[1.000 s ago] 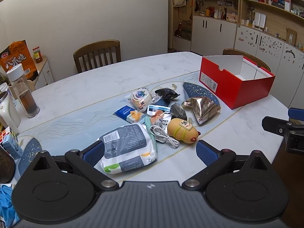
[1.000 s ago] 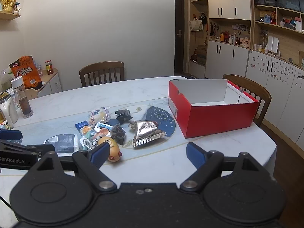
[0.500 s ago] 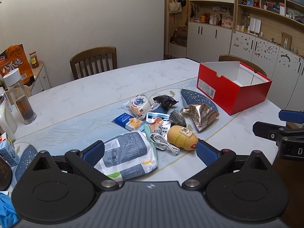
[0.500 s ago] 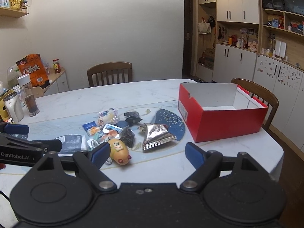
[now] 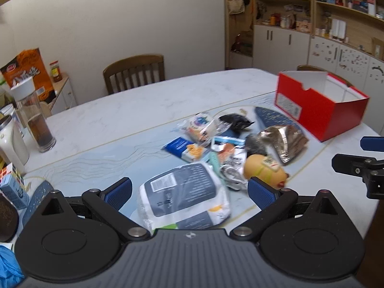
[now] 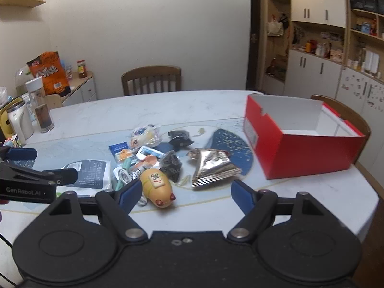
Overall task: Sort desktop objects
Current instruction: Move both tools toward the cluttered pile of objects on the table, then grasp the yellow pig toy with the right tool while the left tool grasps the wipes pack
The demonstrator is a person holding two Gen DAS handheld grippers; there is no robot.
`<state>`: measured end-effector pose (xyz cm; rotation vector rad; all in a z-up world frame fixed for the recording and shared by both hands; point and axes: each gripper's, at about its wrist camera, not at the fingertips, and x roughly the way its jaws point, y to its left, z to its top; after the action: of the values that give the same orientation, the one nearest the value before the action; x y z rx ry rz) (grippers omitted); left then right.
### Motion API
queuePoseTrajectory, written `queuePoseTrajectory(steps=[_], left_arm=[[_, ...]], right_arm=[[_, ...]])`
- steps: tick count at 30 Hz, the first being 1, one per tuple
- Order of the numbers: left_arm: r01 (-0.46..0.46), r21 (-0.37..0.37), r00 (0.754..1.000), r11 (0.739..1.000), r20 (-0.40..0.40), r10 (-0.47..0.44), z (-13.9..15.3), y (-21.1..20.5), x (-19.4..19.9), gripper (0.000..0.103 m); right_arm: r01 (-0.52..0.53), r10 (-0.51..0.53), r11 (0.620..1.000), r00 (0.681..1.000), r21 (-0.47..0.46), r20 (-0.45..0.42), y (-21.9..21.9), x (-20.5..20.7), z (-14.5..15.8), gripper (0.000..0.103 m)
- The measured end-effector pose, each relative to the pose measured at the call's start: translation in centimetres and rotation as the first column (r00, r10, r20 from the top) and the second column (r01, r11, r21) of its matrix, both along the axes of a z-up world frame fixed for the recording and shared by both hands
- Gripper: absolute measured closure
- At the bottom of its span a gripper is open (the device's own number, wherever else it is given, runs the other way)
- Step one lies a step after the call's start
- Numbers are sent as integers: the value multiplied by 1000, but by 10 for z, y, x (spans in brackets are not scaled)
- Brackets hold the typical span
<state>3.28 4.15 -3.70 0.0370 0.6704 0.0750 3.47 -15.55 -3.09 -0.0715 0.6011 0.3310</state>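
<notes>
While the red box (image 6: 300,148) stands empty on the table (image 6: 168,105), the clutter lies just left of it: wipes pack (image 5: 184,192), foil bag (image 6: 213,165), yellow toy (image 6: 157,188). Left gripper (image 5: 189,189) gapes wide over the pack, holding nothing; right gripper (image 6: 184,195), jaws just narrowing, is empty near the toy. Best to straddle one item squarely before closing.

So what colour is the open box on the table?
The box is red outside, white inside; clearest in the right wrist view.
</notes>
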Motion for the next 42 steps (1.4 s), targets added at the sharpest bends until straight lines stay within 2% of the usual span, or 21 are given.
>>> queuePoseTrajectory(steps=[6,8,11,15,23,27,29,31,36,42], left_arm=[[-47,-16,997,999,-56,46,-20,10,15,0],[-37,-17,998,999,-54,36,-21,14,18,0],[45,-1,998,999,-52,-45,-20,18,25,0],[163,45,986,986,-51,-160,-25,21,31,0],[384,50,922,922,-73,-380,-35,38,38,0],[475,6,876,880,-94,-473,-40,46,44,0],[510,3,858,860,-77,-508,-41,47,45,0],[535,19,844,844,-57,-534,-42,47,44,0],[575,59,818,816,-73,-571,-48,50,49,0],[614,68,788,787,-105,-606,-62,54,53,0]], right_arm=[[-48,47,999,998,-26,-34,10,24,-19,25],[-65,63,997,997,-30,-44,14,31,-22,25],[-90,89,995,995,-38,-48,19,38,-25,25],[-112,110,993,992,-42,-62,23,46,-31,27],[-136,130,989,988,-61,-87,28,55,-41,27],[-135,128,989,987,-66,-96,30,56,-44,27],[-140,133,988,986,-66,-100,31,57,-46,27],[-145,138,987,985,-68,-103,33,57,-47,27],[-151,143,986,983,-73,-113,40,63,-53,27],[-146,134,985,983,-90,-123,45,70,-61,27]])
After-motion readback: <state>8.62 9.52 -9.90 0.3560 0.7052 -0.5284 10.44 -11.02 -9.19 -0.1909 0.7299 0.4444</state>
